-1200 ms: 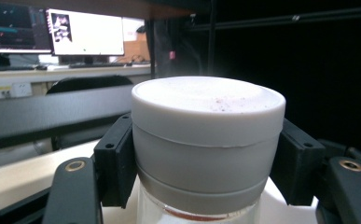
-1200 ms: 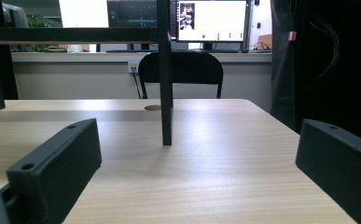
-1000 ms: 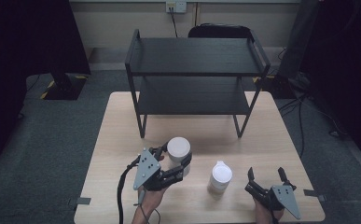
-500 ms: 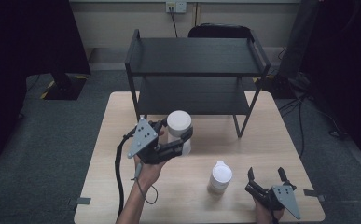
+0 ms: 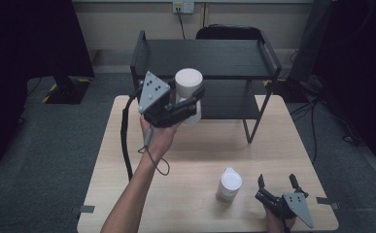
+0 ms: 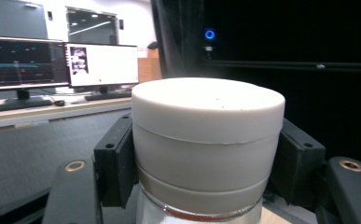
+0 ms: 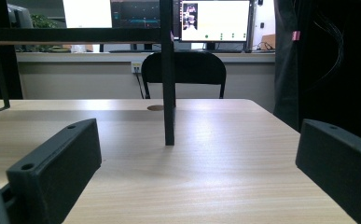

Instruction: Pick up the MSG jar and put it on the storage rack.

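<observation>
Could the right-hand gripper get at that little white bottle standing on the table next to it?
Probably yes. The right gripper rests open on the table just beside the white bottle, with bare wood between them, and its jaws hold nothing.

white jar [image 5: 188, 92], black shelf [image 5: 214, 58], pale wood table [image 5: 195, 150]

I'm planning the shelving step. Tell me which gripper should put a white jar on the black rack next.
Left. The left gripper already clamps a white jar, raised right in front of the black rack. The right gripper rests open on the table, beside the other jar, holding nothing.
</observation>
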Demonstrator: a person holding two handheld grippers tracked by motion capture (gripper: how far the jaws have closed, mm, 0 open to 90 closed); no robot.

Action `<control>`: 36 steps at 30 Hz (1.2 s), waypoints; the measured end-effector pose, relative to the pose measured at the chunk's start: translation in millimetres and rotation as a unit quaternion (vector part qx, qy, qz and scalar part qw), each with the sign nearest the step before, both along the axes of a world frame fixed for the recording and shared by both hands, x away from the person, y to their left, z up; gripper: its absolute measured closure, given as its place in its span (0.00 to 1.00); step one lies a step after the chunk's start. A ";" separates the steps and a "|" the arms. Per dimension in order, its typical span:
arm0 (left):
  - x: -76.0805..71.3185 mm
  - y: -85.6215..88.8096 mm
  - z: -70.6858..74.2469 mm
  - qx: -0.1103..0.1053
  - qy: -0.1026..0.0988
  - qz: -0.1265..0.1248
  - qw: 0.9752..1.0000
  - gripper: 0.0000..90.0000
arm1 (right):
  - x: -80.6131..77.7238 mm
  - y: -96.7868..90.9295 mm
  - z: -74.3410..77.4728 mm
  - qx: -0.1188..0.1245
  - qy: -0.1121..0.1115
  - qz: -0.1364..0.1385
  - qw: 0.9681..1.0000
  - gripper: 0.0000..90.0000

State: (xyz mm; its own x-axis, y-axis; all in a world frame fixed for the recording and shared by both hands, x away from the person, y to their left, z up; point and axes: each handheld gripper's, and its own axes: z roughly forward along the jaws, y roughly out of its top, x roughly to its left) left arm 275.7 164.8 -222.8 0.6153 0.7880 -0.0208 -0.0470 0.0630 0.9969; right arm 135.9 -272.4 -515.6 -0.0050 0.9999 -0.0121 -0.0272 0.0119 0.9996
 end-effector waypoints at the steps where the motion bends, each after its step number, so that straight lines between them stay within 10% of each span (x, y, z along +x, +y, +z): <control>1: 2.8 -4.0 6.3 -0.001 0.001 0.013 1.000 0.38 | 0.0 -0.1 0.0 0.000 0.000 0.000 1.000 0.00; 11: 45.3 -25.8 46.6 -0.020 0.003 0.078 0.997 0.38 | 0.0 -0.8 0.1 0.000 0.000 0.002 1.000 0.00; 20: 83.0 -41.7 43.2 -0.029 0.011 0.115 0.993 0.38 | -0.1 -1.1 0.2 0.001 0.001 0.003 1.000 0.00; 36: 94.9 -62.6 36.9 0.009 -0.014 0.145 0.989 0.38 | 0.0 -1.3 0.2 0.001 0.001 0.004 1.000 0.00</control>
State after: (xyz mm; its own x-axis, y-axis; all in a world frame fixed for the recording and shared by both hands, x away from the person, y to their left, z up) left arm 370.7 102.2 -185.9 0.3629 0.9318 0.0080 -0.0878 0.0256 0.9958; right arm 135.9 -273.7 -515.4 -0.0126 0.9999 -0.0102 -0.0262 0.0099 0.9996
